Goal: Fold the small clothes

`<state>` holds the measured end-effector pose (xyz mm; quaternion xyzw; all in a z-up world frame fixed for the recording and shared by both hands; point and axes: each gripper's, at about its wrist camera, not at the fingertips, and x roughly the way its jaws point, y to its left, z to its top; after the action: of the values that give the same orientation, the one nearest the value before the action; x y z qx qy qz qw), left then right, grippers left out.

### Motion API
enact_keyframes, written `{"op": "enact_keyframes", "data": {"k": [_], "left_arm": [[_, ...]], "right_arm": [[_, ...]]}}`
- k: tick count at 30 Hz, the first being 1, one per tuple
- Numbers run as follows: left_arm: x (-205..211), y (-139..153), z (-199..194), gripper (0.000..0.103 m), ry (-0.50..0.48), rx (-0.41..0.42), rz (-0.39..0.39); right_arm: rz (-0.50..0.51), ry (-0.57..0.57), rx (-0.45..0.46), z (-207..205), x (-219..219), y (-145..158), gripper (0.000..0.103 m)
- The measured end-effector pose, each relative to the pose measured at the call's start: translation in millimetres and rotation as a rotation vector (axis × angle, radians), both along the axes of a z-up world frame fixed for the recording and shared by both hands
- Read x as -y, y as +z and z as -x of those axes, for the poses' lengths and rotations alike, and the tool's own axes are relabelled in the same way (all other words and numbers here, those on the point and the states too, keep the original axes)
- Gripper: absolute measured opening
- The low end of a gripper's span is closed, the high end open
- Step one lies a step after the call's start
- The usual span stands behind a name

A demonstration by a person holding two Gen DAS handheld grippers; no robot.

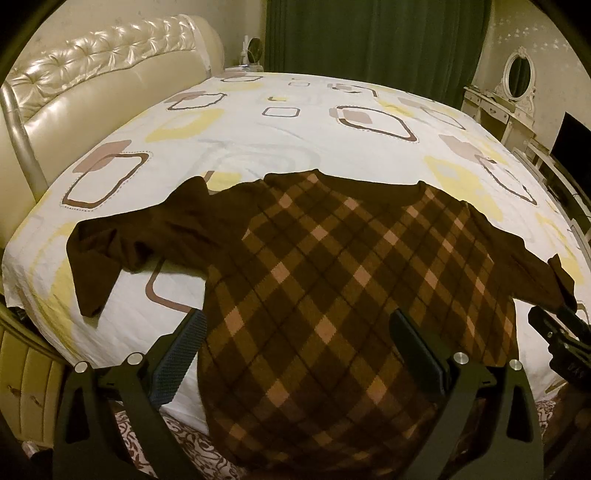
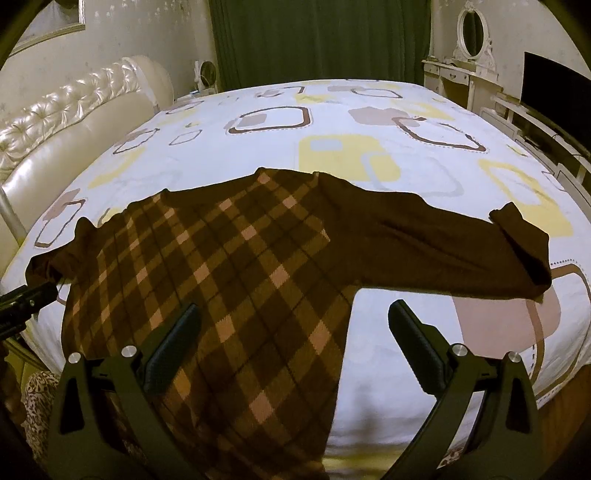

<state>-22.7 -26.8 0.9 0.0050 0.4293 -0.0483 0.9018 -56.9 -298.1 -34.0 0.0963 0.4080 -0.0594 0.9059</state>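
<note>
Brown argyle sweater (image 1: 325, 280) lies flat on the bed (image 1: 258, 125), its front up, collar toward the far side and hem hanging over the near edge. Both sleeves are spread out to the sides: one plain brown sleeve (image 1: 122, 240) reaches toward the headboard (image 1: 92, 85), its cuff bent back toward the near edge, and the other sleeve (image 2: 443, 243) stretches the opposite way, ending in a folded cuff.

Left tool (image 1: 295, 325) is spread wide and holds nothing; its fingers hover above the lower part of the sweater, one over the sheet beside the cloth, the other over the plaid. Right tool (image 2: 293, 321) is also spread wide and empty, with one finger above the plaid body and the other above bare sheet just beyond the sweater's side.

Green curtain (image 2: 317, 40) hangs behind the bed, and a white dresser with an oval mirror (image 2: 471, 29) stands in the far corner.
</note>
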Motion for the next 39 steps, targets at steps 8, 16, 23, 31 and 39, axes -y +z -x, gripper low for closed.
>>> {"op": "enact_keyframes", "data": {"k": [8, 16, 23, 31, 39], "left_arm": [[-1.0, -2.8, 0.2, 0.099, 0.001, -0.005, 0.001], [-1.3, -3.1, 0.3, 0.099, 0.001, -0.006, 0.005], [-1.9, -3.5, 0.6, 0.099, 0.003, -0.007, 0.009], [-1.6, -3.5, 0.8, 0.099, 0.003, -0.009, 0.009], [-2.2, -3.5, 0.7, 0.099, 0.005, -0.009, 0.013]], "right_arm": [[0.0, 0.001, 0.0, -0.2, 0.0, 0.1, 0.101], [0.001, 0.001, -0.001, 0.0, -0.4, -0.8, 0.101], [0.002, 0.003, 0.0, 0.4, -1.0, -1.9, 0.101], [0.004, 0.003, 0.0, 0.0, -1.7, -2.4, 0.101], [0.003, 0.003, -0.001, -0.1, -1.3, -2.1, 0.101]]}}
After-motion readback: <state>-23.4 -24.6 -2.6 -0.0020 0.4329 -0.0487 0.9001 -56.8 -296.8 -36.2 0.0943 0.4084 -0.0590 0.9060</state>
